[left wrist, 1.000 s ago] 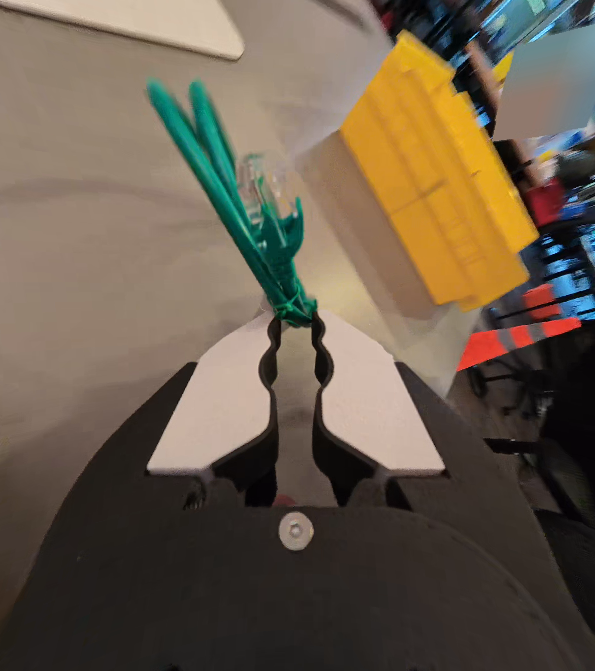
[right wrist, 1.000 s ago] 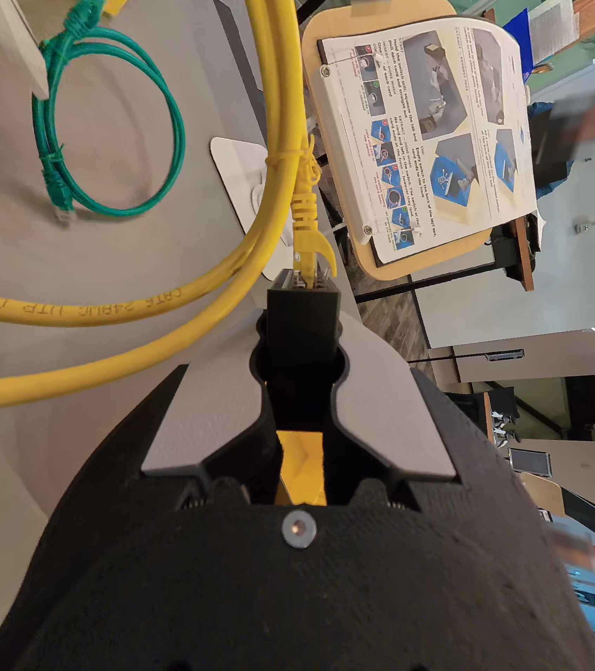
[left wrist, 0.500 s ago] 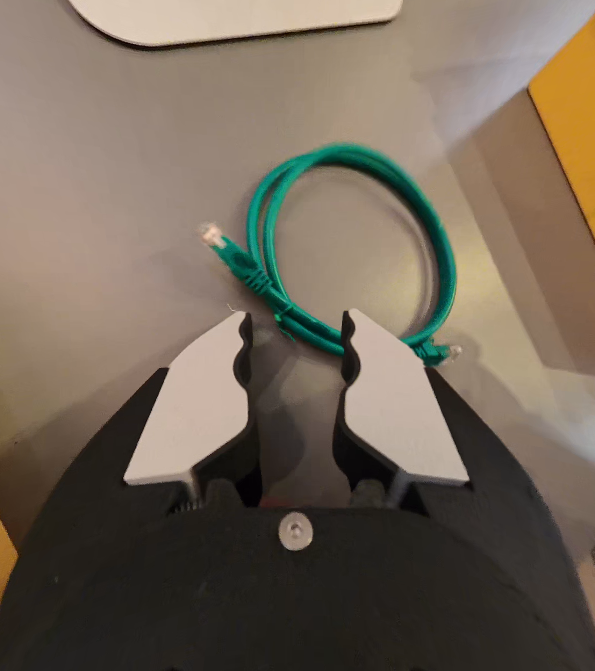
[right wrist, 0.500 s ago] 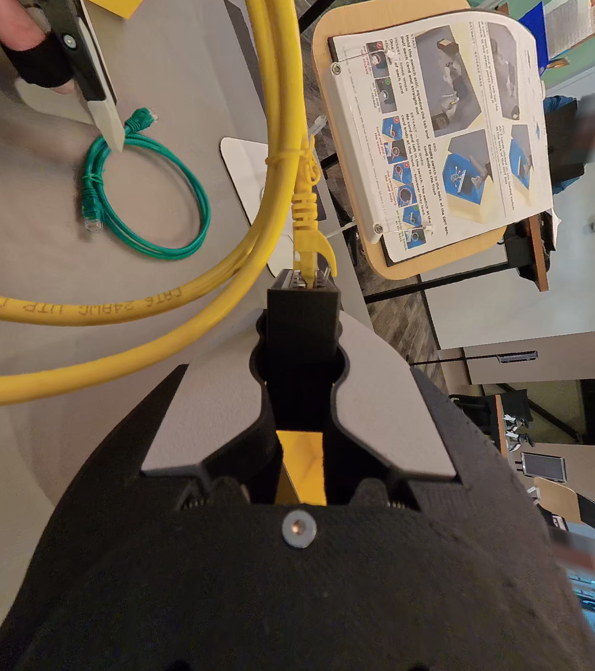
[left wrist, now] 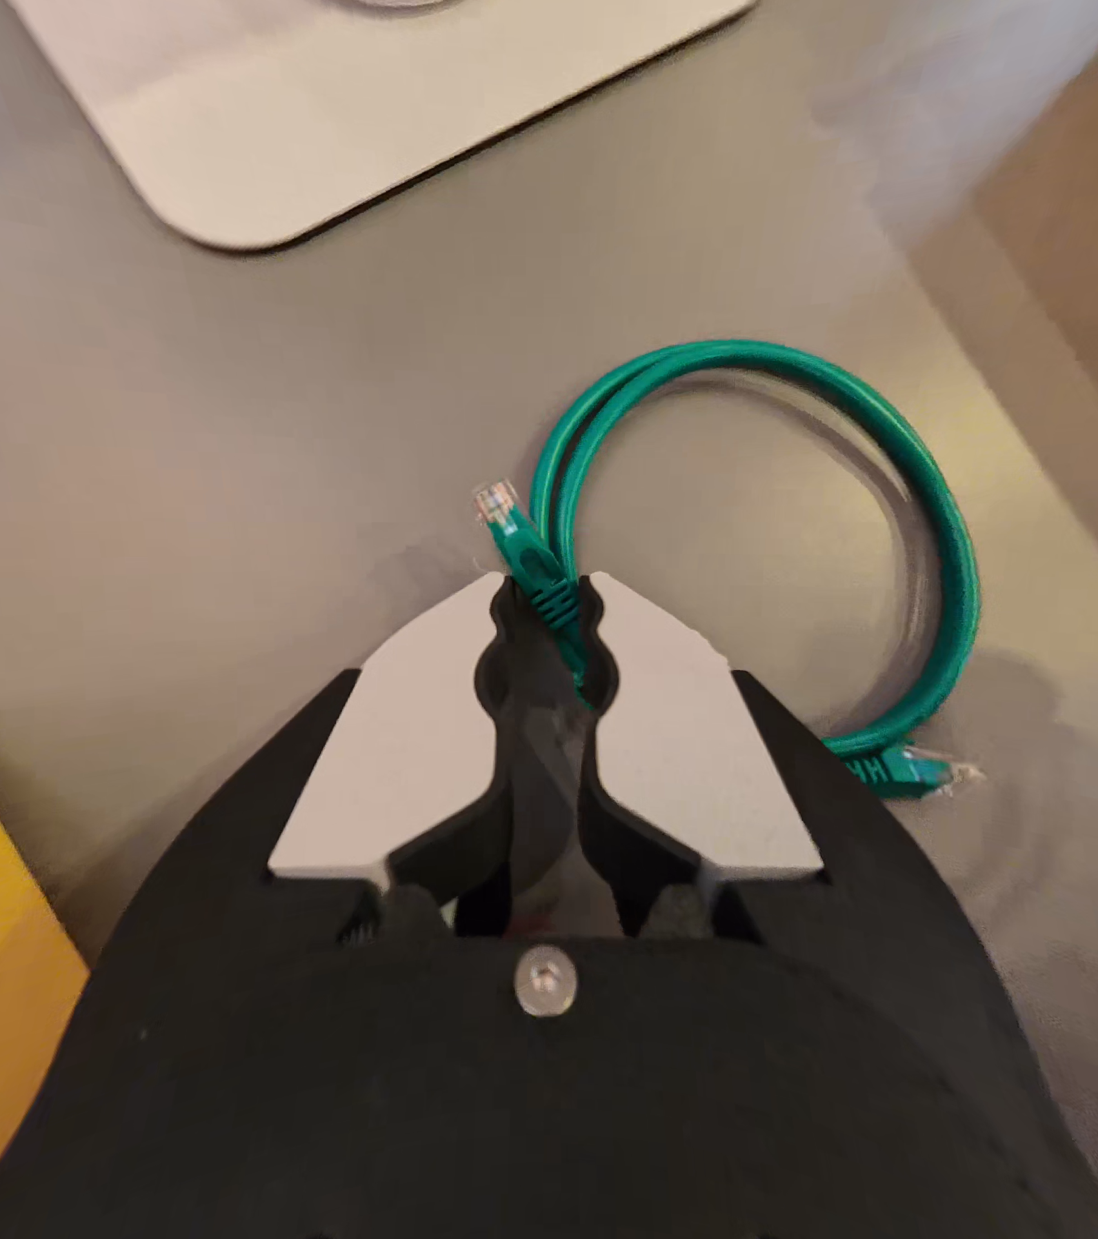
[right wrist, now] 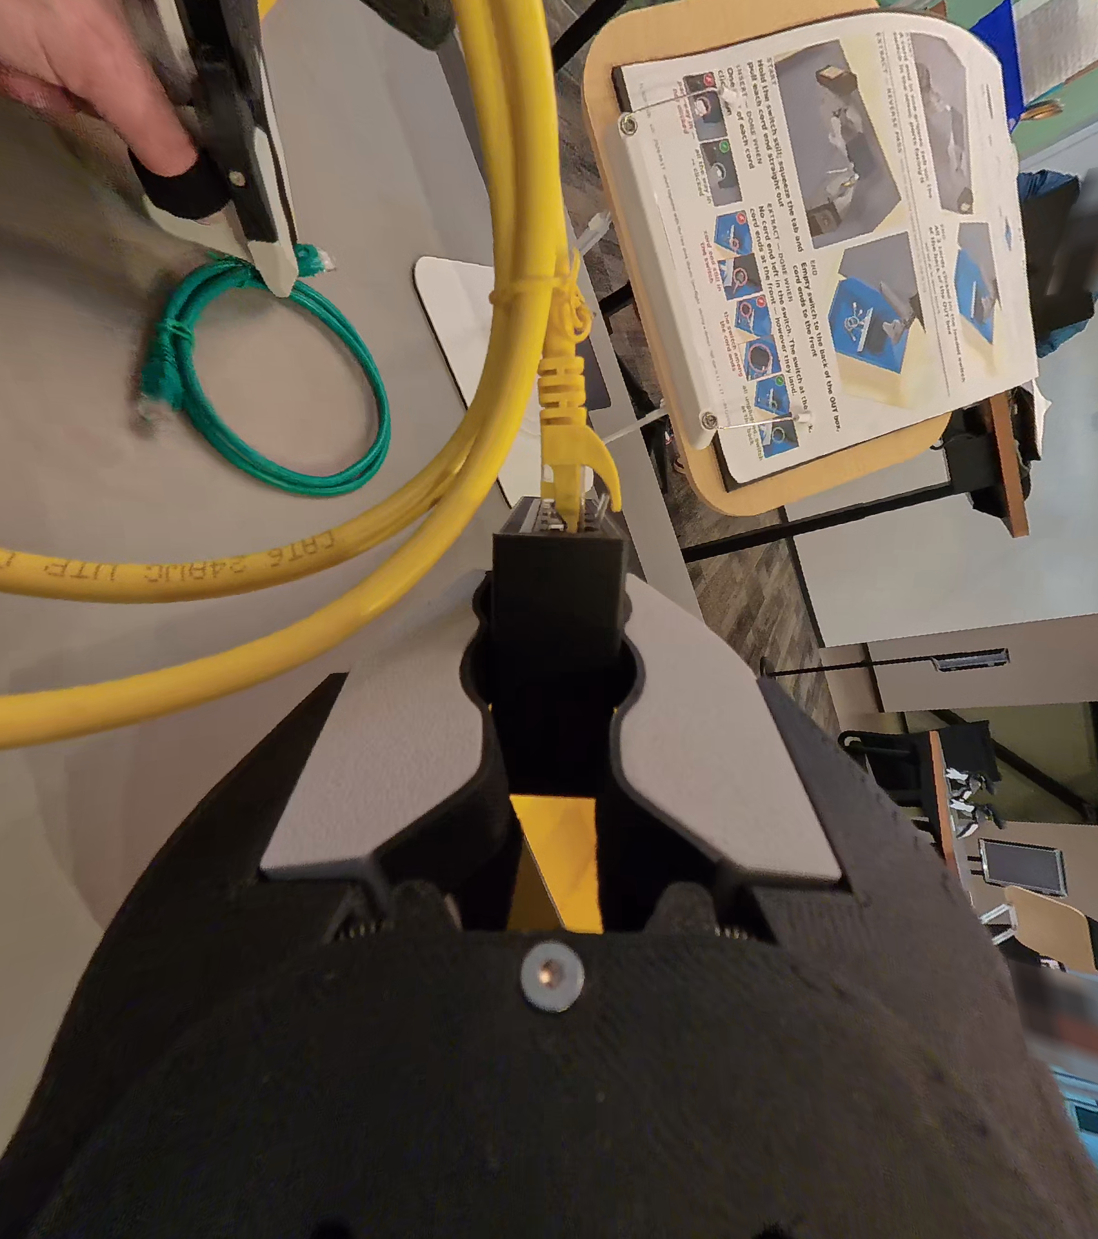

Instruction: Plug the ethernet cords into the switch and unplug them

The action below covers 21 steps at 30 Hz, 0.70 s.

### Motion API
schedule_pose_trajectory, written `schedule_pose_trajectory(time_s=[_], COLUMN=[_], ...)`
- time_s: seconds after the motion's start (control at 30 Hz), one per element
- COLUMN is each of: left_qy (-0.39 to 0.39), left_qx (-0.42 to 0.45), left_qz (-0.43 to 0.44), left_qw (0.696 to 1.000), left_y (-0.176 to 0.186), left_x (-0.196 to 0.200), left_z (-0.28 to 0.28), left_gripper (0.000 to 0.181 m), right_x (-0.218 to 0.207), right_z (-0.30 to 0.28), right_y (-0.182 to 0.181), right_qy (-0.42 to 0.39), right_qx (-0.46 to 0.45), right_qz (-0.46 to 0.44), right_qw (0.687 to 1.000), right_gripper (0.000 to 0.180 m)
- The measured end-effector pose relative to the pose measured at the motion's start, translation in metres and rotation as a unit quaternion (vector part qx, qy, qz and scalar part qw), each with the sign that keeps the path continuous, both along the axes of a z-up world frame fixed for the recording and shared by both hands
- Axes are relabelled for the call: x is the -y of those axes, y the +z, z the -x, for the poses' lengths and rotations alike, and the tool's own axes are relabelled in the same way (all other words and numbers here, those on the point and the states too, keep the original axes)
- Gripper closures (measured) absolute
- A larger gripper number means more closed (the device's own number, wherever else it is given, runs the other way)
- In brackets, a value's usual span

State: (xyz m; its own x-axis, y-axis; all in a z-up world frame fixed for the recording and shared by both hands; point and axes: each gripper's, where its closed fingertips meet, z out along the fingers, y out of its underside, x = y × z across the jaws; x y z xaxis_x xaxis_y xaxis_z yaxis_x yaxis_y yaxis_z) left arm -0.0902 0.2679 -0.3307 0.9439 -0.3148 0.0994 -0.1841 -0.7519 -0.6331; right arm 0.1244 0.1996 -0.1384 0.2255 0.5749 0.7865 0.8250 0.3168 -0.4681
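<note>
Fingers [left wrist: 660, 677] pinch green cord [left wrist: 935, 536] beside white pad [left wrist: 332, 121].

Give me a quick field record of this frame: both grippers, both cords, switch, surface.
left gripper: shut on green cord, pinching the boot behind one clear plug
green cord: coiled loop lying on the table, other plug free beside the gripper
right gripper: shut on switch
switch: small black box, ports facing away from the camera
yellow cord: one end plugged into the switch, the rest looping off to the left
table: grey, with a white pad at the far edge
</note>
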Motion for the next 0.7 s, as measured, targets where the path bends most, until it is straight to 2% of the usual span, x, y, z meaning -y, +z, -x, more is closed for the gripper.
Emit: schedule_pose_trajectory(time_s=[0.03, 0.17, 0.23, 0.33, 0.43, 0.5, 0.57, 0.7], left_qy=[-0.011, -0.059, -0.108, -0.172, -0.240, -0.285, -0.363, -0.435], left_qx=[-0.014, -0.035, -0.043, -0.104, -0.093, -0.116, -0.128, -0.125], left_qz=[0.000, -0.051, -0.089, -0.113, -0.108, -0.104, -0.087, -0.041], left_qw=[1.000, 0.996, 0.989, 0.973, 0.960, 0.946, 0.919, 0.891], left_y=[0.002, 0.035, 0.062, 0.090, 0.122, 0.138, 0.147, 0.158], left_x=[0.001, 0.006, 0.014, 0.033, 0.056, 0.068, 0.087, 0.104], left_z=[-0.001, -0.014, -0.028, -0.036, -0.050, -0.056, -0.068, -0.085], left_gripper=[0.165, 0.169, 0.170, 0.170, 0.170, 0.170, 0.170, 0.170], right_x=[-0.001, -0.004, -0.006, -0.007, -0.007, -0.006, -0.002, 0.003], right_z=[-0.001, -0.002, -0.001, 0.002, 0.009, 0.016, 0.024, 0.037], right_y=[0.000, -0.006, -0.009, -0.013, -0.012, -0.009, -0.007, -0.003], right_qy=[-0.001, 0.001, 0.005, 0.020, 0.028, 0.034, 0.051, 0.073], right_qx=[0.000, 0.010, 0.021, 0.042, 0.064, 0.076, 0.086, 0.101], right_qz=[0.000, -0.010, -0.025, -0.055, -0.098, -0.126, -0.144, -0.177], right_qw=[1.000, 1.000, 0.999, 0.997, 0.993, 0.989, 0.984, 0.976], right_gripper=[0.151, 0.151, 0.151, 0.151, 0.151, 0.151, 0.151, 0.151])
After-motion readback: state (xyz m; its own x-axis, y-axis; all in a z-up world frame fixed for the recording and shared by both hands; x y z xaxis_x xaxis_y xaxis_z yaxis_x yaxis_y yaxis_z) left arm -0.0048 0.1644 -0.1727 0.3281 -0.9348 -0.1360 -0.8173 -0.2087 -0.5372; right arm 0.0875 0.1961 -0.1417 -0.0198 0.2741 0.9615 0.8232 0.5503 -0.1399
